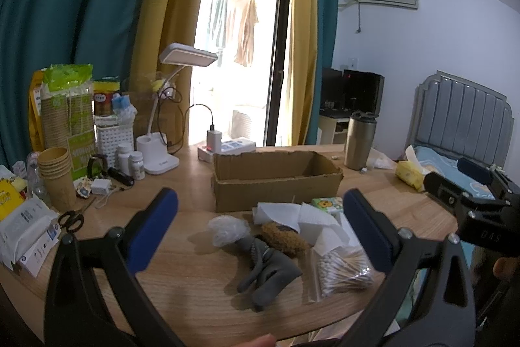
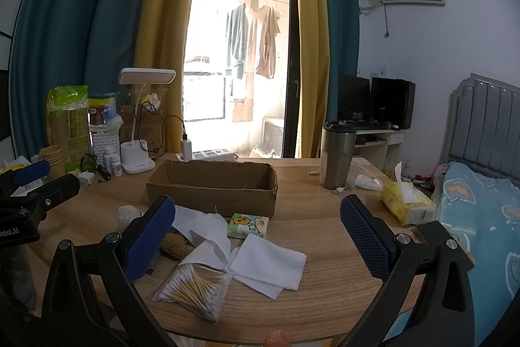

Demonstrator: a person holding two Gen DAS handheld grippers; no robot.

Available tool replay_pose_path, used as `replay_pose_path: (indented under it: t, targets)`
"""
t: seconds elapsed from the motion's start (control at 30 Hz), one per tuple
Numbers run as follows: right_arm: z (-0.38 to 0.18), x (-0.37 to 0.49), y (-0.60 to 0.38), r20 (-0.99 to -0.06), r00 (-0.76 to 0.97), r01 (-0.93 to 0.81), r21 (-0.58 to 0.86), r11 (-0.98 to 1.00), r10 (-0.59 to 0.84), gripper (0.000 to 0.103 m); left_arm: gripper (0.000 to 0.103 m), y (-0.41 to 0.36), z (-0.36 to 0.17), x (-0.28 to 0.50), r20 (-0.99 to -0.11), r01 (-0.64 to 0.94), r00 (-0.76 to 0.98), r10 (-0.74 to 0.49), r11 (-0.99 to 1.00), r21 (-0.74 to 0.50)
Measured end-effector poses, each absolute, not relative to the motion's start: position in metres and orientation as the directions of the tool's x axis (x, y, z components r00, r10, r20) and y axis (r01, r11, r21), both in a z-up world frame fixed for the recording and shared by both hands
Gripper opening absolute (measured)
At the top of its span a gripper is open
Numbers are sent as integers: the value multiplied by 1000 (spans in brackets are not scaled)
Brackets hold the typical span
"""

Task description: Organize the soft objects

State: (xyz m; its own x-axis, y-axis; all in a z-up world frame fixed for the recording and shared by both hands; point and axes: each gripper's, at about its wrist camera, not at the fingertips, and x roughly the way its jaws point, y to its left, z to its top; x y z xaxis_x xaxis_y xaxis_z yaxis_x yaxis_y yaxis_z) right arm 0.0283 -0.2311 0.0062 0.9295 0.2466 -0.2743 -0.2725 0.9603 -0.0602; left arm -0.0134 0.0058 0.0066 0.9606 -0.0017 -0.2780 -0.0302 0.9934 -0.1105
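Observation:
An open cardboard box (image 1: 276, 181) (image 2: 213, 187) stands mid-table. In front of it lie a grey glove (image 1: 268, 270), a brown fuzzy piece (image 1: 282, 238) (image 2: 170, 246), a crumpled clear plastic bag (image 1: 227, 230) (image 2: 128, 213), white paper towels (image 1: 305, 218) (image 2: 269, 262), a green tissue pack (image 1: 328, 204) (image 2: 248, 225) and a bag of cotton swabs (image 1: 344, 272) (image 2: 191, 285). My left gripper (image 1: 260, 223) is open above the glove and holds nothing. My right gripper (image 2: 258, 228) is open above the towels and holds nothing.
A steel tumbler (image 2: 336, 155) and a yellow tissue pack (image 2: 406, 200) stand to the right. A desk lamp (image 1: 162, 135), power strip (image 2: 211, 155), paper cups (image 1: 57, 176), bottles, scissors (image 1: 71, 218) and wipes (image 1: 26, 236) crowd the left. A bed (image 2: 481, 217) lies beyond the table's right edge.

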Motion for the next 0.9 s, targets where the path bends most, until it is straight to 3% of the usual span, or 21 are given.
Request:
replay_pose_path:
  t: [0.9]
  targets:
    - [6,27,-232,-276,928,-274,-58,960,248,103,102,6,6,-12,-283,-25,959,-8,993,-111]
